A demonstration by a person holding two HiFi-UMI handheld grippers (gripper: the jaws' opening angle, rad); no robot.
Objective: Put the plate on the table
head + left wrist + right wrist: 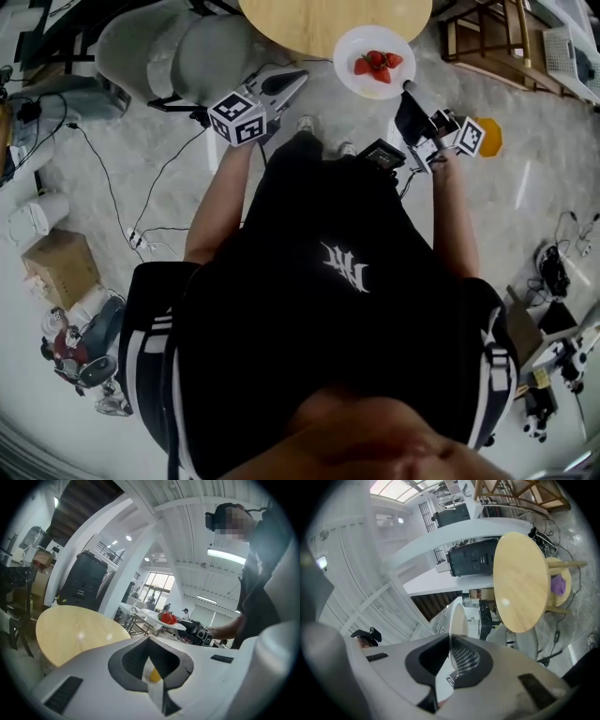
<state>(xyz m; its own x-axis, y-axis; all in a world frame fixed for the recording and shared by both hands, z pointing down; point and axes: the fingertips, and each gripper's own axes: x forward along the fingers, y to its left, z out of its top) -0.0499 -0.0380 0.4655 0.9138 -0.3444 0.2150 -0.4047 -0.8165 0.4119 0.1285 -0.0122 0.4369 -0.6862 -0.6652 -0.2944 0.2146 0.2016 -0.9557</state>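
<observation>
The person's black-shirted torso [328,281] fills the head view from the centre down to 6 o'clock, with both forearms reaching up towards 12. Beyond them, at 12 o'clock, lies the round pale-wood tabletop [309,23], and it looks bare on the part that shows. The white plate [361,42] hangs at about 1 o'clock, just at the tabletop's near edge. In the left gripper view it sits in the air off to one side of the wood, so I judge it is not yet set down. The right tongs [406,87] pinch the plate's rim at its 4 o'clock, and the right gripper view shows that rim edge-on between the jaws. The left tongs [302,77], at 11 o'clock, are pressed together to a point with nothing gripped. A few red strawberries [378,64] lie loose near the plate's middle. The plate looks stiff, smooth and glazed, so likely slick at the rim and breakable if dropped. Held by one edge alone, its weight will lever against the grip and the fruit can roll if it tips. The rim is the only place to hold it, with a deep bite and the plate kept level. The idle left tongs could steady the opposite rim at 10 o'clock.
</observation>
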